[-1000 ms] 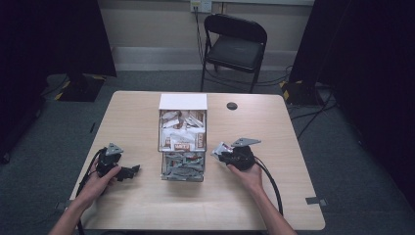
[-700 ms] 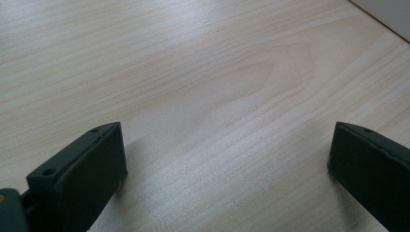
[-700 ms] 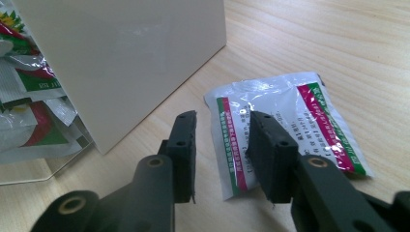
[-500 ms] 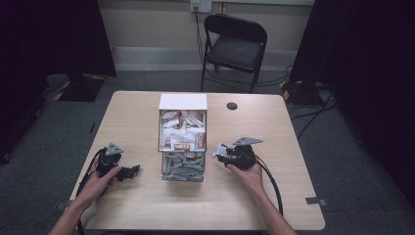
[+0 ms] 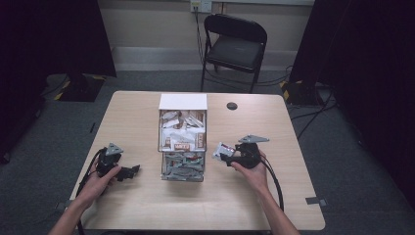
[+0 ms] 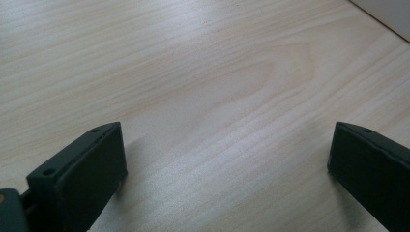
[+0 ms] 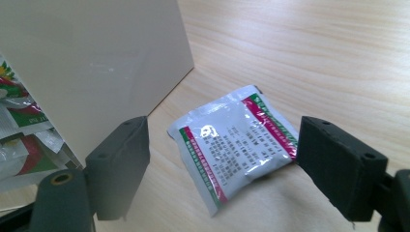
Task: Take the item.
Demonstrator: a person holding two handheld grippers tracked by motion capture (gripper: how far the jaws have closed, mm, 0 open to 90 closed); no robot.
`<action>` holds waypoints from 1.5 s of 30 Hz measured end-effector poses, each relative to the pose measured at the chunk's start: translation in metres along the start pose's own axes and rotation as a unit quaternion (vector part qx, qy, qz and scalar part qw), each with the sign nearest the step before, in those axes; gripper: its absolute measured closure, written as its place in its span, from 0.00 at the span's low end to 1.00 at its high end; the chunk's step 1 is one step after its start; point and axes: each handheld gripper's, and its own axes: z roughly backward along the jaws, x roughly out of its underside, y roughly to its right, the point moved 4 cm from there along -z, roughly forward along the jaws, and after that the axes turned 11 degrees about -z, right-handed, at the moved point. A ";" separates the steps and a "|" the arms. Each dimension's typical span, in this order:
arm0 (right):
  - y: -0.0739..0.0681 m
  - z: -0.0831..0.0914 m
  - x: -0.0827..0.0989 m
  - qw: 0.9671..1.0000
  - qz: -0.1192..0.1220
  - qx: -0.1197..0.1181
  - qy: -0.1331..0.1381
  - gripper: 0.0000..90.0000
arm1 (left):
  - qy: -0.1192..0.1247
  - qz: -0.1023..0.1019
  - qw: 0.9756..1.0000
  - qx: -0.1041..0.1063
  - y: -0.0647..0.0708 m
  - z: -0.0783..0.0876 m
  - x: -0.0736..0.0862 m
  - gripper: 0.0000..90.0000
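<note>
A clear-walled box (image 5: 182, 142) with a white flap stands mid-table, full of small sachets. In the right gripper view its pale wall (image 7: 96, 63) rises at the left. A white sachet (image 7: 234, 145) with red and green edges lies flat on the wood just beside that wall. My right gripper (image 7: 222, 128) is open, one jaw on each side of the sachet and neither touching it. From above, the sachet (image 5: 222, 149) shows at the tips of the right gripper (image 5: 224, 155), right of the box. My left gripper (image 5: 128, 172) rests left of the box, open over bare wood (image 6: 227, 130).
The wooden table (image 5: 274, 205) has a small black disc (image 5: 232, 105) near its far edge. A black folding chair (image 5: 235, 46) stands behind the table. Cables trail from both grippers toward the near edge.
The right hand has shifted slightly lower and to the right beside the box. The left hand and its gripper have stayed where they were.
</note>
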 end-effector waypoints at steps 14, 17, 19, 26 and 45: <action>0.001 0.035 -0.007 1.000 -0.006 0.029 0.004 0.18 | 0.000 0.000 1.000 0.000 0.000 0.000 0.000 0.00; 0.004 0.044 -0.005 0.999 -0.013 0.038 0.010 0.17 | 0.000 -0.001 1.000 0.000 0.000 0.000 0.000 0.00; 0.007 0.050 -0.004 0.999 -0.024 0.034 0.016 0.16 | 0.000 0.000 1.000 0.000 0.000 0.000 0.000 0.00; 0.013 0.073 0.000 0.998 -0.038 0.049 0.033 0.16 | 0.000 0.000 1.000 0.000 0.000 0.000 0.000 0.00; 0.040 0.118 0.023 0.993 -0.055 0.099 0.035 0.17 | -0.001 -0.003 1.000 0.001 0.000 0.001 0.000 0.00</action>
